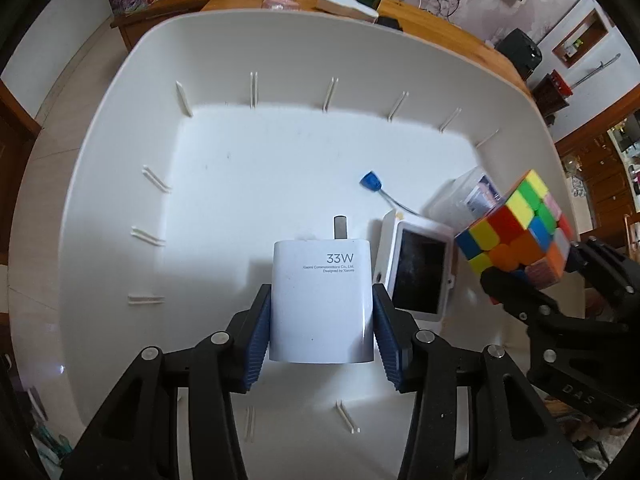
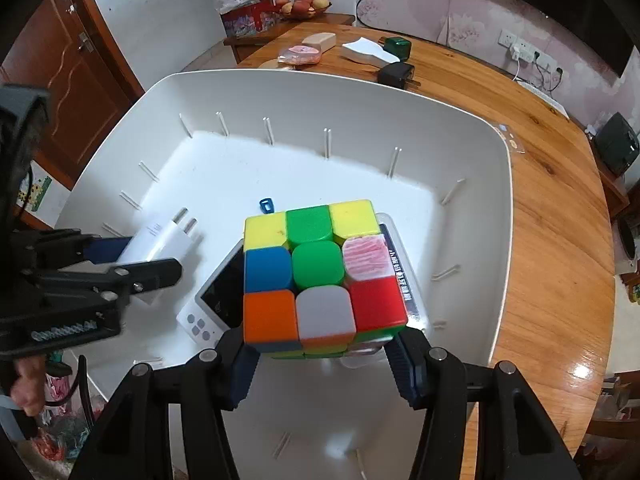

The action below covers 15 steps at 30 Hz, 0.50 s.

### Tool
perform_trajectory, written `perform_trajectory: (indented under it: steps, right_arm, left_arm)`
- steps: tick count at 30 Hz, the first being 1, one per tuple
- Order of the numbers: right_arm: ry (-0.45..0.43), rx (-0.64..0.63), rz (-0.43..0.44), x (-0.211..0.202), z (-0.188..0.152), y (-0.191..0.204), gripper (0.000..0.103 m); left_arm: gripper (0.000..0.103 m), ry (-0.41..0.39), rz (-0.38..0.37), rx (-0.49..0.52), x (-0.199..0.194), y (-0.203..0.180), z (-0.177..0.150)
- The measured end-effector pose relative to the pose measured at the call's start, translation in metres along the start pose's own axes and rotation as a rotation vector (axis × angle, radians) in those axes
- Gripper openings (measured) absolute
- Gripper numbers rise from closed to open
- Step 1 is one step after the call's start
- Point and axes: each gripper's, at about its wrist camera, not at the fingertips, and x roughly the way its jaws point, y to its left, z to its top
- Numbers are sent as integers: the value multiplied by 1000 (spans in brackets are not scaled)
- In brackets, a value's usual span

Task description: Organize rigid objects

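Observation:
My left gripper point(image 1: 322, 328) is shut on a white 33W charger point(image 1: 322, 300), held over the inside of a large white bin point(image 1: 120, 128). My right gripper point(image 2: 324, 364) is shut on a colourful puzzle cube point(image 2: 320, 276), held above the bin's point(image 2: 472, 152) right part. The cube also shows in the left wrist view point(image 1: 516, 236), and the charger shows in the right wrist view point(image 2: 160, 240). On the bin floor lie a white handheld device with a dark screen point(image 1: 420, 268), a clear plastic case point(image 1: 472, 196) and a small blue plug on a wire point(image 1: 370, 181).
The bin stands on a round wooden table point(image 2: 552, 208). Behind it lie a black charger point(image 2: 396, 74), a green box point(image 2: 398, 46), white and pink packets point(image 2: 368, 54) and a fruit bowl point(image 2: 306, 4). A black speaker point(image 2: 616, 144) stands beyond the table's right edge.

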Motion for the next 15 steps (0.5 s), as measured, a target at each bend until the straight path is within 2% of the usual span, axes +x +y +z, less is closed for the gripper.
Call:
perform_trajectory:
  steps: [7,15]
  right_arm:
    - [16,-38,-77,5,0,9,57]
    - [19,-27,-69,3,-4,8,61]
  left_arm:
    - [51,17,1,10,8,-4,1]
    - [51,6,14,23,12,-4,0]
